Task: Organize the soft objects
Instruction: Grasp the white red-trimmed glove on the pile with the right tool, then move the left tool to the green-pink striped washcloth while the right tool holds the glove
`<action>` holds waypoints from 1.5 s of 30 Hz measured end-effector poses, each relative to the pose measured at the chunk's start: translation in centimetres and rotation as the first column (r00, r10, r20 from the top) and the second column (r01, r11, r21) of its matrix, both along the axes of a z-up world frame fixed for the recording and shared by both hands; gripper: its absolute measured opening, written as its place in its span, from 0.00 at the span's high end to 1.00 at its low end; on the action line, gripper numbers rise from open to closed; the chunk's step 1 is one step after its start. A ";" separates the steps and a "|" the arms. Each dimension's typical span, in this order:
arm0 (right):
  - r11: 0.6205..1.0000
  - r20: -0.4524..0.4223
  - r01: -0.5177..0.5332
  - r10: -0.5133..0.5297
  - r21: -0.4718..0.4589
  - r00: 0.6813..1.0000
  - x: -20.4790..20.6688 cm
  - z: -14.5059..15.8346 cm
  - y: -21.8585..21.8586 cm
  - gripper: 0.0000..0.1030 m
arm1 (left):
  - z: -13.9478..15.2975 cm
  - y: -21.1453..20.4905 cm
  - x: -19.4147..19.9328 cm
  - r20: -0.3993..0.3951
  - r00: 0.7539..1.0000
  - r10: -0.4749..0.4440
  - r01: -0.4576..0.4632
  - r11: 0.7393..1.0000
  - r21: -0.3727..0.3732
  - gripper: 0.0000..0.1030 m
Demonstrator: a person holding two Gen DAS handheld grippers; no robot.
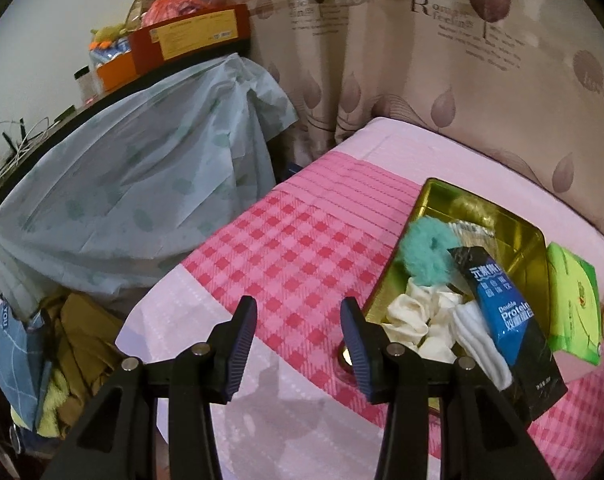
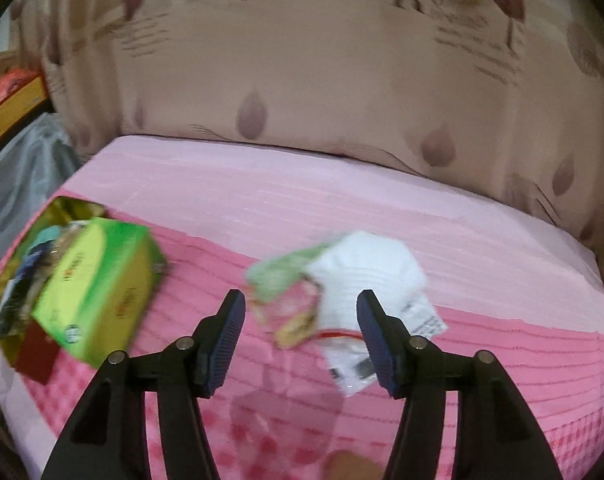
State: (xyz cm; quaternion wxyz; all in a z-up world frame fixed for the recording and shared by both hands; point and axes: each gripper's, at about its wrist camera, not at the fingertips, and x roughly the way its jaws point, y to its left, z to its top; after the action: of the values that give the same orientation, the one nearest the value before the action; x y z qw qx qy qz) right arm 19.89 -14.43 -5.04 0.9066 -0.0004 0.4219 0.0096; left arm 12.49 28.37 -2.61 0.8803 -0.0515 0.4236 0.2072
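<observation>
A gold tin tray (image 1: 517, 220) lies on the pink checked bedcover (image 1: 298, 248). It holds a teal fluffy scrunchie (image 1: 423, 250), a cream scrunchie (image 1: 413, 322), a white sock (image 1: 479, 340) and a dark blue-and-black protein pouch (image 1: 505, 316). My left gripper (image 1: 300, 322) is open above the cover, just left of the tray, with nothing between its fingers. My right gripper (image 2: 302, 318) is open over a clear green-topped packet (image 2: 286, 292) and a white packet (image 2: 365, 276) lying on the cover; the picture is blurred. The tray (image 2: 68, 204) shows at the left of that view.
A green tissue pack (image 1: 571, 304) leans against the tray's right side (image 2: 98, 284). A patterned curtain (image 1: 421, 64) hangs behind the bed. To the left stand furniture under a pale blue sheet (image 1: 150, 172) with boxes (image 1: 198, 34) on top, and a pile of clothes (image 1: 74, 356) below.
</observation>
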 end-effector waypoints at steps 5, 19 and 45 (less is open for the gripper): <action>0.999 -0.028 0.048 -0.048 0.013 0.998 1.1 -2.0 -1.8 0.39 | -0.2 -0.8 0.3 -0.005 0.999 -0.043 0.043 0.999 0.009 0.57; 0.995 -0.058 0.095 -0.093 0.029 0.994 3.8 -4.6 -3.8 0.51 | -1.1 -1.5 1.0 -0.035 0.995 -0.094 0.093 0.996 -0.016 0.57; 0.994 0.101 0.104 -0.106 0.022 0.989 -6.2 -0.4 -7.1 0.76 | -0.3 -3.7 0.2 -0.012 0.989 -0.145 0.146 0.987 0.065 0.57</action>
State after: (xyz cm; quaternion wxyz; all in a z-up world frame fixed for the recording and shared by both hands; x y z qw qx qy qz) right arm 13.70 -21.56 -5.41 0.9263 0.0290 0.3742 -0.0347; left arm 12.70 24.70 -2.94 0.8928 0.0092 0.4223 0.1565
